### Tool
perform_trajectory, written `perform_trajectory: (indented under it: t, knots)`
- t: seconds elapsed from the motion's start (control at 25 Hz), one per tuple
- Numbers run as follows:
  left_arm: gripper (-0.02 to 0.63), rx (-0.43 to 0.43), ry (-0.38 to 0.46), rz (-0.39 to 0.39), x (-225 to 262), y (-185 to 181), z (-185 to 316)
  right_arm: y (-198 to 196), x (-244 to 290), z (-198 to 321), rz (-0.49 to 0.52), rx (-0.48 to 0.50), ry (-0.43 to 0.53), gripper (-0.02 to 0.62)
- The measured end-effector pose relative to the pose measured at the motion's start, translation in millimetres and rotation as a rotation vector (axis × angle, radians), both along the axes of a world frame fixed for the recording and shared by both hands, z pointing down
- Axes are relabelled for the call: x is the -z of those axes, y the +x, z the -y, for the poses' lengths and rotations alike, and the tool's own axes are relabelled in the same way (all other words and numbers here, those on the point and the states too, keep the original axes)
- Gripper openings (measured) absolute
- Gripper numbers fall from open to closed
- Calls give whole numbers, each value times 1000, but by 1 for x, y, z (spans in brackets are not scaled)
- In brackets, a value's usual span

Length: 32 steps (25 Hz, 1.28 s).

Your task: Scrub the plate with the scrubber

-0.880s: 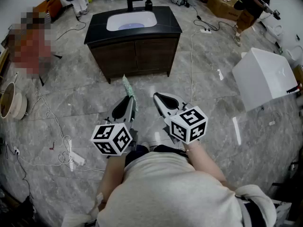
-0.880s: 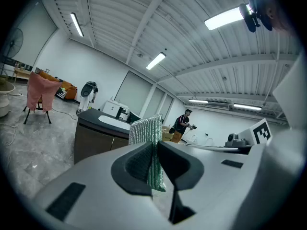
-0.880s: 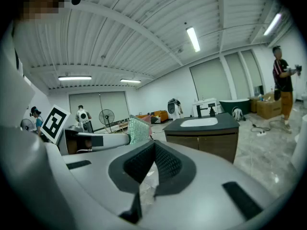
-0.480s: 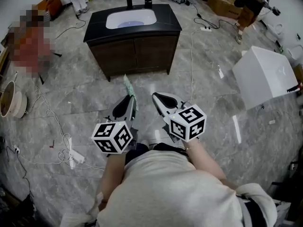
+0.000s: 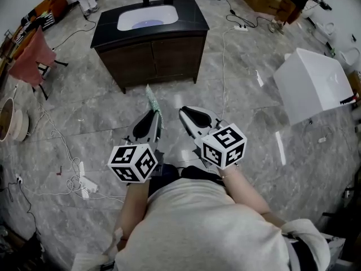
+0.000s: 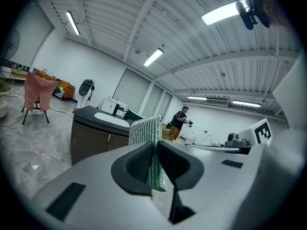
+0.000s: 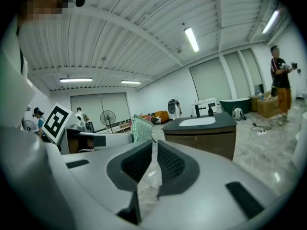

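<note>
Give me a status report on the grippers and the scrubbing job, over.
Left gripper shut on scrubber. Right gripper empty, jaws a slim gap apart. No plate in view; sink cabinet ahead, cable on floor beside it.

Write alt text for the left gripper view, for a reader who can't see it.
The left gripper is shut on a green mesh scrubber that stands upright between its jaws. Beyond it is a dark vanity cabinet with a white sink, and a person stands farther back.
</note>
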<state>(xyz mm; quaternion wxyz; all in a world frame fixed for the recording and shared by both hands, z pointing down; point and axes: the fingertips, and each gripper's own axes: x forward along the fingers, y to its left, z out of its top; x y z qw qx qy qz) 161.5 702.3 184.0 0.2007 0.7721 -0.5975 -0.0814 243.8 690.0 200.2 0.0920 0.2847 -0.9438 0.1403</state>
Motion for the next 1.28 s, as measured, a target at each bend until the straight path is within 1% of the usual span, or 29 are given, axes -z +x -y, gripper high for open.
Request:
perform_trajectory:
  t: [0.2,0.4,0.6,0.76,0.92,1.28]
  knots:
    - [58,28,-9,6,-3,1,-1,16,-2,7,21,-12,-8,51]
    - [58,39,-35,7,-12,2,4,18,-12,17,27,-19,-37,75]
    - [58,34,-53,4,-21,-8,25,8,-21,38,25,-23,-61,80]
    - [58,7,-65,3,-28,-18,59,-1,-26,67,26,-44,-71,83]
    - [58,-4,-60,0,-29,-45,105,-23,-29,111,37,-55,-84,83]
    - [58,-39,-28,15,-10,-125,210,-99,-18,211,48,-95,-60,83]
